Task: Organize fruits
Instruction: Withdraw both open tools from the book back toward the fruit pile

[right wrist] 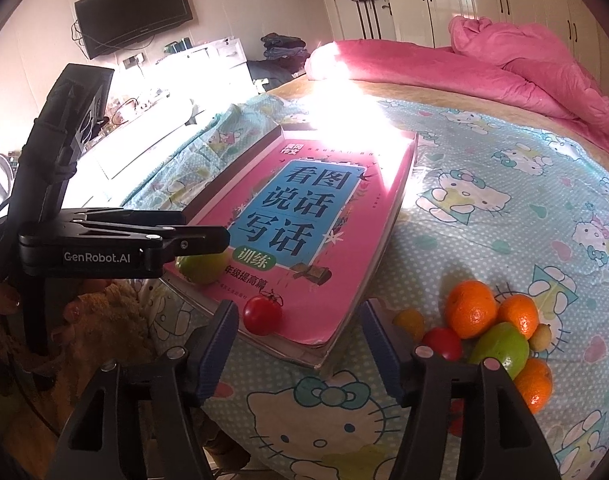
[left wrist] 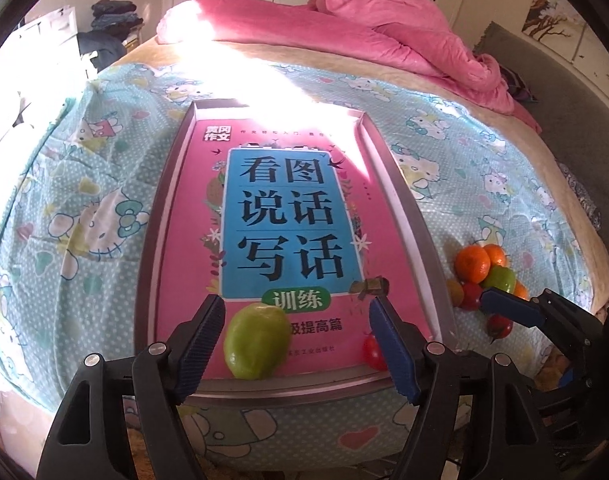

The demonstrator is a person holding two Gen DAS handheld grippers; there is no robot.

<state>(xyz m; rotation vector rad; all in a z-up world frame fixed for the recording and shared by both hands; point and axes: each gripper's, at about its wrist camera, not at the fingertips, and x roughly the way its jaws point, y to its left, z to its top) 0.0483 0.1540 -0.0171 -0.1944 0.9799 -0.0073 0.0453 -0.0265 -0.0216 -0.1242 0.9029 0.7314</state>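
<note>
A grey tray [left wrist: 288, 391] on the bed holds a pink book [left wrist: 184, 240]. A green fruit [left wrist: 256, 340] lies on the book's near edge, between the fingers of my left gripper [left wrist: 297, 312], which stands open with its pads off the fruit. A red tomato [left wrist: 372, 354] sits half hidden behind the blue right pad. In the right wrist view that tomato [right wrist: 262, 314] rests on the book just beyond my right gripper [right wrist: 296, 320], also open and holding nothing. The left gripper's finger [right wrist: 200, 238] covers part of the green fruit [right wrist: 202, 270].
A pile of fruit lies on the bedsheet right of the tray: oranges [right wrist: 470, 308], a green fruit [right wrist: 502, 348], a red tomato [right wrist: 442, 342] and small yellow ones [right wrist: 410, 322]. A pink quilt [right wrist: 524, 60] is heaped at the far side. The bed's edge runs close below the tray.
</note>
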